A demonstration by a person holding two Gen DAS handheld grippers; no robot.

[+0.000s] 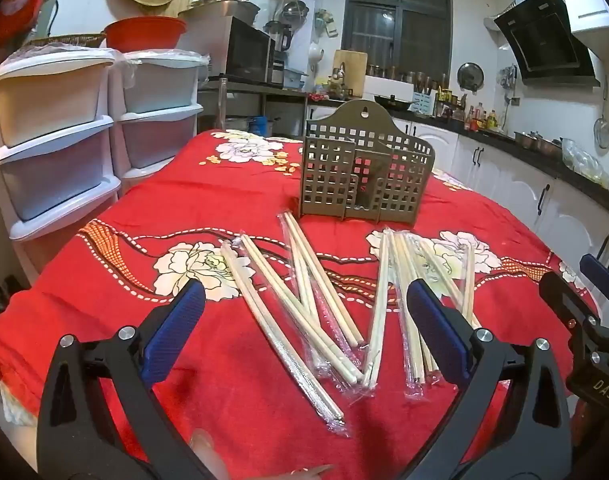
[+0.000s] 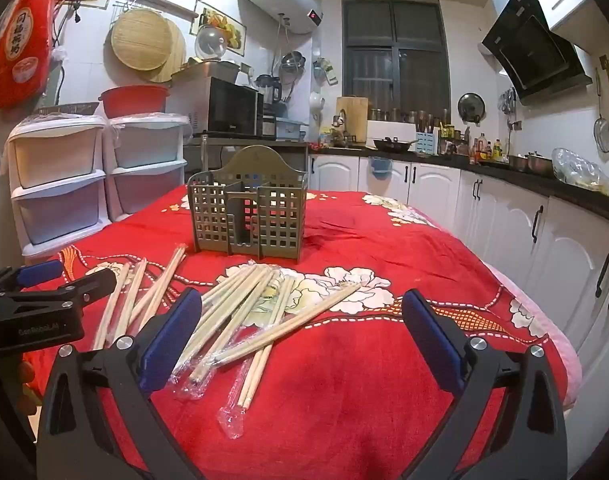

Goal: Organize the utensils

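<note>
You held both grippers above the near edge of the red floral tablecloth (image 1: 224,200), jaws wide and gripping nothing. Your left gripper (image 1: 304,320) pointed at the left scatter of wrapped chopsticks (image 1: 304,300); your right gripper (image 2: 304,324) had a second scatter (image 2: 244,312) just left of its centre. In the left wrist view the right gripper's body read "DAS"; in the right wrist view the left gripper's body (image 2: 36,320) carried small writing too blurred to be sure of. The perforated utensil holder (image 2: 248,208) stood upright at the far middle of the cloth, apart from the chopsticks. The red bag (image 2: 22,48) hanging far left bore Chinese characters. Bare cloth lay to the right of the chopsticks, up to the table's right edge.
</note>
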